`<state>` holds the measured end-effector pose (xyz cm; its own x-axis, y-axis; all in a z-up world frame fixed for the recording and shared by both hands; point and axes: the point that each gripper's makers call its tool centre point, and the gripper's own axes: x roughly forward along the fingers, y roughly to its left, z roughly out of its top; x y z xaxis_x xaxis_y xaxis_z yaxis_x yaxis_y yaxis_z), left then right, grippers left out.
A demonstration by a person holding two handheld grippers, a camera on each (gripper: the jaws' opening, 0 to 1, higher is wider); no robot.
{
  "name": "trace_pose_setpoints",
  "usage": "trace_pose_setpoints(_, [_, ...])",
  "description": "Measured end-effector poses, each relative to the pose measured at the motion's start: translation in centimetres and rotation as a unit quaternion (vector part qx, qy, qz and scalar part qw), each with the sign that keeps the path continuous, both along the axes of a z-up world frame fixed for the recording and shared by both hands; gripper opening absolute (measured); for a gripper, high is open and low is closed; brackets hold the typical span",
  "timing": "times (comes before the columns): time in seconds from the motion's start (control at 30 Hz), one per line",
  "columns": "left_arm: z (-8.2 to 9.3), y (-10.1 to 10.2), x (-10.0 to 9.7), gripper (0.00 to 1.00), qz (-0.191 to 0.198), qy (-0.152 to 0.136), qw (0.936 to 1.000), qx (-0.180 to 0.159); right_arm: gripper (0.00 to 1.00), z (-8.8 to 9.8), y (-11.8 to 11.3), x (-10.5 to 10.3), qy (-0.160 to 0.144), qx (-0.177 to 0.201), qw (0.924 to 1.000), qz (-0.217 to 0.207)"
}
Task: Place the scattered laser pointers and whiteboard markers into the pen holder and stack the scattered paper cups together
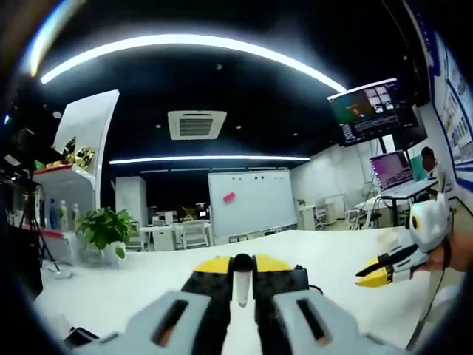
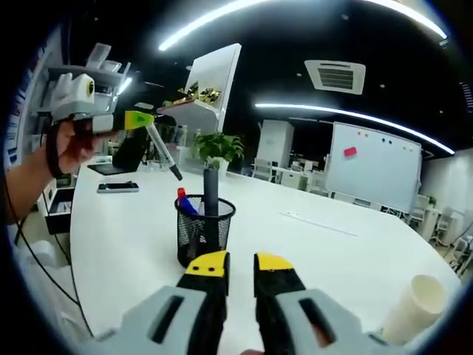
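Right gripper view, left to right: left claw [image 2: 144, 120] clamped on a whiteboard marker [image 2: 164, 153], held tilted above the mesh pen holder [image 2: 203, 233] on the white counter [image 2: 332, 251]. The holder contains a dark marker and a red-and-blue one. Right claw [image 2: 240, 268] narrow, nothing held. Paper cups [image 2: 411, 309] lie at far right. No legible writing on any item.

Left gripper view: marker [image 1: 242, 285] between the jaws.

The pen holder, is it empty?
No, the black mesh pen holder on the white table already has a dark marker and a blue and red pen standing inside.
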<state>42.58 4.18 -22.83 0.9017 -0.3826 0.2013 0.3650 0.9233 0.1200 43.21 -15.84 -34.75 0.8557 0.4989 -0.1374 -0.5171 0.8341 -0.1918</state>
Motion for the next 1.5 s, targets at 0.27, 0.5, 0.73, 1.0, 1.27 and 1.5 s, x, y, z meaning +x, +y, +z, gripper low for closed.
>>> trace_pose_setpoints(0.27, [0.0,-1.0,0.0,0.11,-0.017,-0.001,0.9999,0.001,0.14,0.0,0.0,0.0,0.000,-0.002,1.0000,0.000])
trace_pose_setpoints(0.5, [0.4,-1.8,-0.2,0.11,-0.027,-0.003,0.9996,0.002,0.14,-0.1,-0.1,0.0,0.001,-0.002,1.0000,-0.002])
trace_pose_setpoints(0.73, [-0.2,-2.7,-0.1,0.11,-0.042,0.003,0.9991,0.004,0.14,-0.4,0.1,0.1,0.005,-0.005,1.0000,-0.001])
trace_pose_setpoints(1.0, [-0.7,-2.9,-0.2,0.11,-0.047,0.013,0.9988,0.005,0.14,-0.5,0.4,0.2,0.006,-0.005,1.0000,0.002])
trace_pose_setpoints(1.27, [-1.5,-3.3,0.3,0.11,-0.051,0.023,0.9984,0.006,0.14,-0.7,0.1,0.3,0.008,-0.008,0.9999,0.001])
trace_pose_setpoints(1.5, [-2.0,-3.5,0.7,0.12,-0.055,0.029,0.9981,0.007,0.14,-0.9,0.2,0.2,0.009,-0.009,0.9999,0.001])
